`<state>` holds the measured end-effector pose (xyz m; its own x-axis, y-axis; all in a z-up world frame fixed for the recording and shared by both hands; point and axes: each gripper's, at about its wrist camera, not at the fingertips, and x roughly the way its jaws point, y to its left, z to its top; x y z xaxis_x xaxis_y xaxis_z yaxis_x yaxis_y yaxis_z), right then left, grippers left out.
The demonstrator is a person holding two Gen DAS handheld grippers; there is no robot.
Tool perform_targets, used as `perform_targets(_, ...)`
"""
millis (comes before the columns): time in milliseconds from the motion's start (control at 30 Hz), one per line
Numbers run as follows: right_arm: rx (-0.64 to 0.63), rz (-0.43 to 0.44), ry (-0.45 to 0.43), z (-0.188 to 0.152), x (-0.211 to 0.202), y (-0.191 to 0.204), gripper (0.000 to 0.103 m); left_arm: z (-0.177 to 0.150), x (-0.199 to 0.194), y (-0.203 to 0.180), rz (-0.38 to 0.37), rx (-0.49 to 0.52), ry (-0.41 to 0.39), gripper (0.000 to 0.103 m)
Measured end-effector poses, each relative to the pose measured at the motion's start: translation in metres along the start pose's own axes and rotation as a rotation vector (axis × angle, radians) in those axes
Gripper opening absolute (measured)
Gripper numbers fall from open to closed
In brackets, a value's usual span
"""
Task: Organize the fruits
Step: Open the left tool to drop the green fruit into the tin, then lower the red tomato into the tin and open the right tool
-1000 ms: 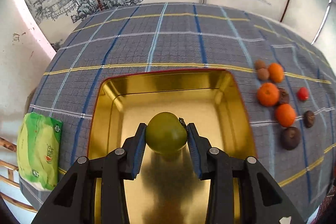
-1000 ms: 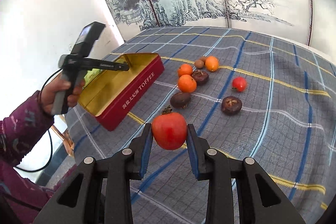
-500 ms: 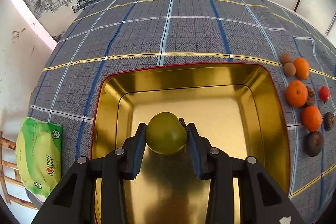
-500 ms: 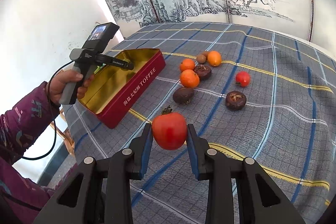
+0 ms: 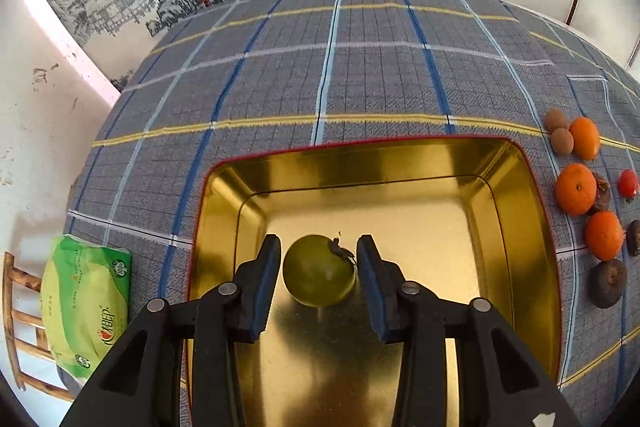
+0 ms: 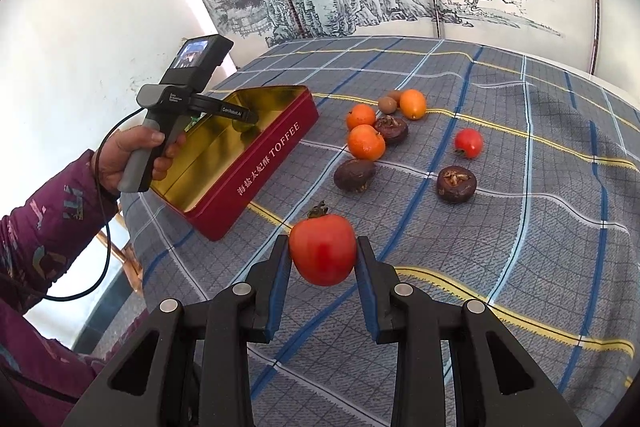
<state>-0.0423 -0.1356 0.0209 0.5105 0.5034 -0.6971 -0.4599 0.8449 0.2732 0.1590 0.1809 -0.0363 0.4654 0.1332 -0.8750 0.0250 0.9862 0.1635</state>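
Observation:
A green round fruit (image 5: 319,270) lies on the gold floor of the red toffee tin (image 5: 496,163). My left gripper (image 5: 318,281) is open around it, with small gaps between the pads and the fruit. In the right wrist view the tin (image 6: 256,163) stands at the left with the left gripper (image 6: 244,121) inside it. My right gripper (image 6: 323,273) is shut on a red persimmon (image 6: 322,249) and holds it above the checked cloth, in front of the tin.
Oranges (image 6: 365,142), dark brown fruits (image 6: 456,183), a small red fruit (image 6: 468,143) and small brown fruits (image 6: 387,105) lie on the cloth right of the tin. A green tissue pack (image 5: 86,301) lies at the table's left edge. A painted screen stands behind.
My left gripper has opened and let the green fruit go onto the tin floor. My right gripper still holds the red persimmon and has shifted only slightly.

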Motion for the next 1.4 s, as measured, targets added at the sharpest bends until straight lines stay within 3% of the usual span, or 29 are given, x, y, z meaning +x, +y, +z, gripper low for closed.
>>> perform_targets(133,-0.004,0.001,0.003,-0.001,0.002,0.001,0.033,-0.003,-0.012,-0.001,0.013,-0.002,-0.045,0.056)
perform_targets(467,-0.019,0.004,0.006,0.004,0.005,0.006,0.033,-0.018,-0.06,0.002,0.046,-0.051,-0.181,0.076)
perform_targets(667,-0.103,0.03,-0.009,0.031,0.012,0.029,0.033,-0.035,-0.094,0.006,0.079,-0.088,-0.261,0.088)
perform_targets(1033,-0.171,0.144,0.036,0.099,0.093,0.073,0.033,-0.076,-0.117,0.028,0.06,-0.183,-0.272,0.091)
perform_targets(1400,-0.232,0.094,0.165,0.127,0.186,0.107,0.033,-0.118,-0.125,0.053,0.041,-0.261,-0.272,0.092)
